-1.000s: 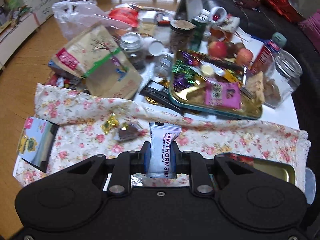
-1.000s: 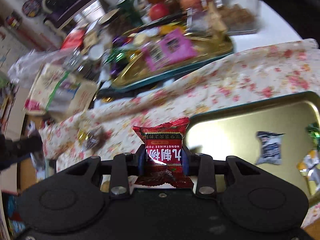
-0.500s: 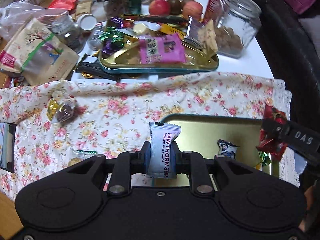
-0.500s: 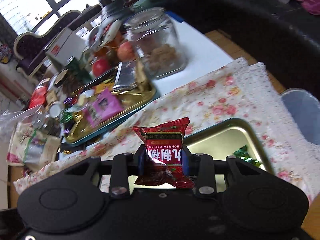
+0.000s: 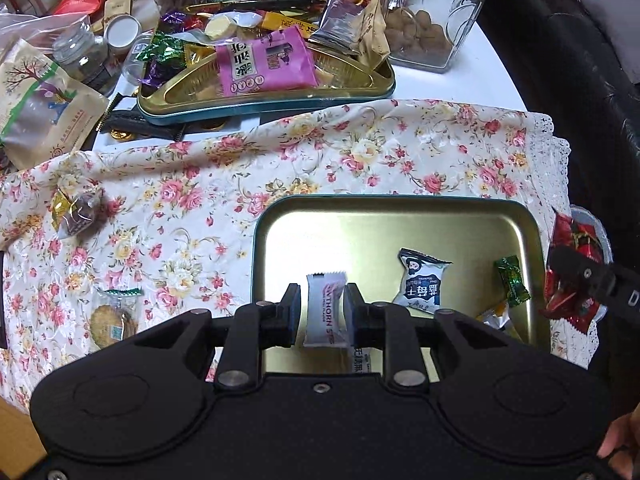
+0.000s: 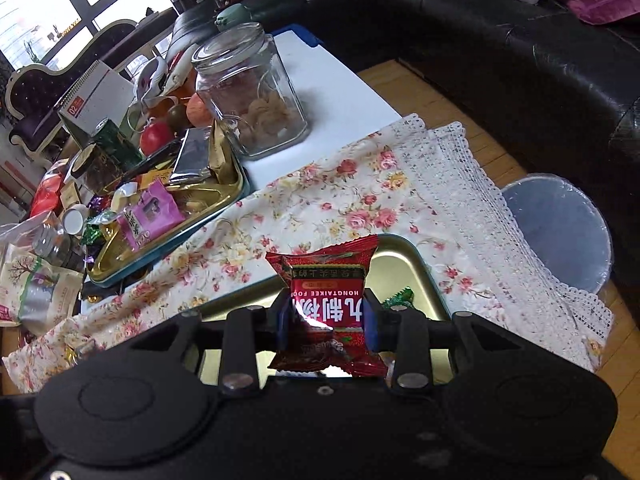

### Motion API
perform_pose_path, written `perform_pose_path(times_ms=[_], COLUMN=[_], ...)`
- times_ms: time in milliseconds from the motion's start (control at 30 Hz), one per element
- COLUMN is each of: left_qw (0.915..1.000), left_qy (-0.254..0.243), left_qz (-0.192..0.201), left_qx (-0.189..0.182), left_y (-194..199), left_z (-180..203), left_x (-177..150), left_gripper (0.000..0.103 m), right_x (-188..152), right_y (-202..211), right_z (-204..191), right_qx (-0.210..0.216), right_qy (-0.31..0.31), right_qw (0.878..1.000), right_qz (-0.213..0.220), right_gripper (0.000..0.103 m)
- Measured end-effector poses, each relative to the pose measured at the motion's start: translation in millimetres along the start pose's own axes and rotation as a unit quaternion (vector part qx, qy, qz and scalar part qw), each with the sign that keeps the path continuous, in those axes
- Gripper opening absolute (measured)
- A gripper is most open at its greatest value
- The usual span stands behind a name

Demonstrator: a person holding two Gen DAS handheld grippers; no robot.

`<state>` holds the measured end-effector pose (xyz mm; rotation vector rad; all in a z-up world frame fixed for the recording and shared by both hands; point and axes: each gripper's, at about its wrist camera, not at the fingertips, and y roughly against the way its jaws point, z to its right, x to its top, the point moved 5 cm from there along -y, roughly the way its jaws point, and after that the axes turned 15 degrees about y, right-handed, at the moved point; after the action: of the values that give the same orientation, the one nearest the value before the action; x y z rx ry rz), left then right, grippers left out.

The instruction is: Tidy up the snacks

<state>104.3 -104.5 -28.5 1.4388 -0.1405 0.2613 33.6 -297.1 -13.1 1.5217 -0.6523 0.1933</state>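
Here the left gripper (image 5: 320, 312) hangs over the near gold tray (image 5: 400, 204), its fingers opening around the white hawthorn strip (image 5: 325, 312); a gap shows on the left side while the wrapper leans on the right finger, so it looks about to drop. The risk is that it clings to that pad and tips sideways, or lands on the black-and-white packet (image 5: 423, 285) already in the tray. The right gripper (image 6: 326, 322) stays roughly half open, its fingers pressed on the red hawthorn packet (image 6: 326, 300) near the tray's right end. Should it let go there, the packet could slide off the rim onto the floral cloth (image 5: 240, 168) or past the desk (image 6: 340, 92) edge toward the bin (image 6: 560, 232).
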Motion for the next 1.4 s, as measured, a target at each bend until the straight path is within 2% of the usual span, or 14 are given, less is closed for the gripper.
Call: perform_pose_path(times_ms=[133,400,567,767,833,967,1133,1267,1400], left_qw=[1.0000,0.9998,0.9997,0.9997,0.9996,0.9989,0.9976,0.9971,0.9957], left_qy=[-0.002,0.003,0.006,0.010,0.015,0.031,0.052,0.067,0.077], left_qz=[-0.005,-0.009,-0.012,-0.011,-0.015,-0.026,-0.025,-0.014,0.018], left_qx=[0.003,0.018,0.019,0.019,0.020,0.025,0.039,0.034,0.050], left_y=[-2.3,-1.7,0.9,6.1,6.1,3.3,7.9,19.4,28.2], left_z=[-1.0,-14.2,-23.5,-35.2,-39.8,-50.1,-68.8,-89.2,-113.8], left_x=[-2.6,-3.3,-3.1,-4.0,-3.8,-3.3,1.5,9.0,21.5], left_gripper=[0.033,0.033,0.033,0.034,0.034,0.034,0.034,0.035,0.035], right_x=[-7.2,-22.0,-26.1,-20.5,-16.6,-9.4,-3.5,1.3,3.3], right_y=[0.5,-1.6,3.5,7.6,8.2,8.3,1.7,-0.7,0.7], right_z=[-2.0,-16.9,-23.5,-21.2,-21.7,-29.1,-50.8,-82.1,-118.1], right_qx=[0.002,0.033,0.025,0.015,0.010,0.007,0.024,0.057,0.090], right_qy=[0.021,0.075,0.113,0.091,0.080,0.071,0.059,0.054,0.063], right_qw=[1.000,0.995,0.991,0.994,0.995,0.996,0.997,0.995,0.992], right_qz=[-0.011,-0.059,-0.071,-0.061,-0.055,-0.048,-0.054,-0.056,-0.055], right_gripper=[0.037,0.038,0.038,0.040,0.049,0.052,0.055,0.055,0.055])
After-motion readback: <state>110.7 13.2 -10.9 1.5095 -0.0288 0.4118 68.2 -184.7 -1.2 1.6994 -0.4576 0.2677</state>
